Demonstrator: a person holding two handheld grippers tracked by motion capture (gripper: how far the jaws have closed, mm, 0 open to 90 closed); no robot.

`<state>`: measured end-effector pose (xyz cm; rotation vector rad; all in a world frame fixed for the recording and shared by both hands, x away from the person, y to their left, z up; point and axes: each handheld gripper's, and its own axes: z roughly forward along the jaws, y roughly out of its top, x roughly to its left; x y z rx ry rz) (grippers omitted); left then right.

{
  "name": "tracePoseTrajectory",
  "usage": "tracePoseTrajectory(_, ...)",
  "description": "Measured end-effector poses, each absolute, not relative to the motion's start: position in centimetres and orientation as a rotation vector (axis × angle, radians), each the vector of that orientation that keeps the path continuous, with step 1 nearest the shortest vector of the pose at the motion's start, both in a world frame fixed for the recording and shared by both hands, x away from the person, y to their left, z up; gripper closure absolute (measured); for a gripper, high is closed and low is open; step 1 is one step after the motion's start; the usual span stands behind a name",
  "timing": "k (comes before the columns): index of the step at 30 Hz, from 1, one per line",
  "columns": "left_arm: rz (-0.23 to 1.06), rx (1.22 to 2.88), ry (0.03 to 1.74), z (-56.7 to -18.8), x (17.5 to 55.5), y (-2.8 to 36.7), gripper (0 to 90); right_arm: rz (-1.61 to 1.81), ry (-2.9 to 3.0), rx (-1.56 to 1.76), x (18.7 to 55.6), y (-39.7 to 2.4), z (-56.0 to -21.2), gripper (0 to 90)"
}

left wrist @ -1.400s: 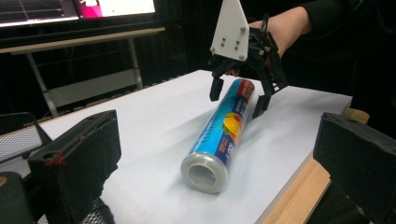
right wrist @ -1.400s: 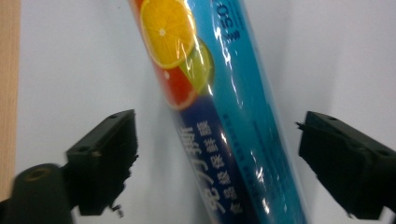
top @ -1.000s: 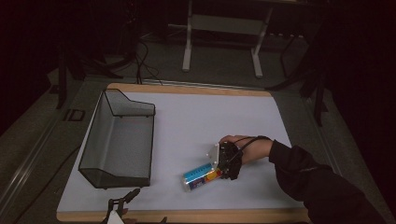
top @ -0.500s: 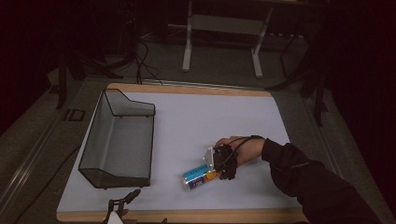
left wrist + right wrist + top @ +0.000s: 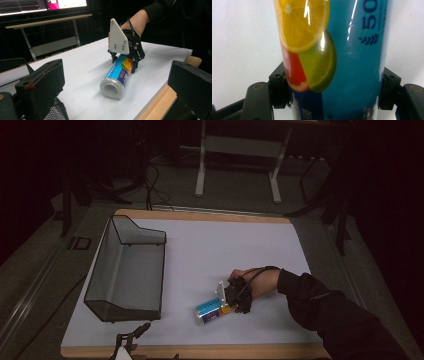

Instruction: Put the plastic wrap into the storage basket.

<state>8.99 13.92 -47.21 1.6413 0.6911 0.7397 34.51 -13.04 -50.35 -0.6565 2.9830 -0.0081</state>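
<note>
Farthest to the left gripper's [image 5: 131, 340] side: a black wire-mesh basket [image 5: 127, 270], lying on the white table mat [image 5: 210, 245], just beyond and beside that tool at the near edge. In the left gripper view, mesh of the same basket [image 5: 15, 72] close behind the near jaw. Left gripper itself: jaws spread wide, nothing between them, both black pads standing apart at either edge of its own view.

Straight ahead of those open jaws, well apart from them: a blue can [image 5: 118, 76] lying on its side on the mat [image 5: 82, 67], clear end turned toward the left tool, printed with citrus slices.

Farther right: the right gripper [image 5: 231, 301], held in a hand [image 5: 260, 281] with a dark sleeve, set down over the far end of the can [image 5: 210, 311]. Jaws just closed in on the can, one pad pressed against each side of it, as seen in the right gripper view around the can [image 5: 332, 60]. White three-cornered plate [image 5: 118, 37] on top of that tool, directly above the pinched end.
</note>
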Motion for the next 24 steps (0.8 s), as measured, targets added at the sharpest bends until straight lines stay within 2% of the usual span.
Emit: tracePoseTrajectory(24, 0.734, 1.651, 0.672, -47.2, 9.2, 13.7, 1.7, 0.019, 3.009, -0.550, 34.6, -12.9, -49.0, 31.4)
